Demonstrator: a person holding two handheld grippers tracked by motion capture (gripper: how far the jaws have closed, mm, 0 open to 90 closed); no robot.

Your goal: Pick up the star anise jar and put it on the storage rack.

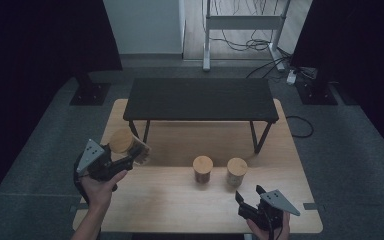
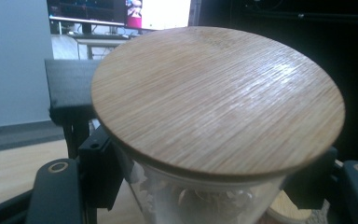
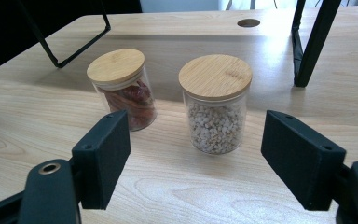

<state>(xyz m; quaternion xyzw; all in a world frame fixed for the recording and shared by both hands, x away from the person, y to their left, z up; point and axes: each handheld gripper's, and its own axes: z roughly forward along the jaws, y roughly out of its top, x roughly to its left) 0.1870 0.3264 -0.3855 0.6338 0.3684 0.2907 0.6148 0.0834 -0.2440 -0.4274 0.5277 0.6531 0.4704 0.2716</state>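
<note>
While the left gripper (image 1: 130, 159) hangs above the near left part of the light wooden desk (image 1: 180, 200), its fingers are closed on the glass wall of a jar (image 1: 130, 146) with a round bamboo lid (image 2: 216, 100). That jar is tilted and lifted clear of the desk; in the left gripper view the lid sits close to the camera, a black finger (image 2: 100, 170) pressed against the glass on either side just under it, and pale contents show faintly through the wall (what they are I cannot tell).

At the near right edge of the desk, the right gripper (image 1: 248, 197) is held in the person's hand with its fingers spread wide and nothing between them. In the right gripper view both black pads stand well apart, and beyond them two more lidded jars stand upright on the desk, near each other but not touching. One, the red-filled jar (image 3: 123, 91), holds reddish-brown pieces; the other, the pale-grain jar (image 3: 216, 105), holds small pale grains.

Across the far half of the desk stands a low black bench (image 1: 200, 99) on thin dark legs, well behind the jars.
</note>
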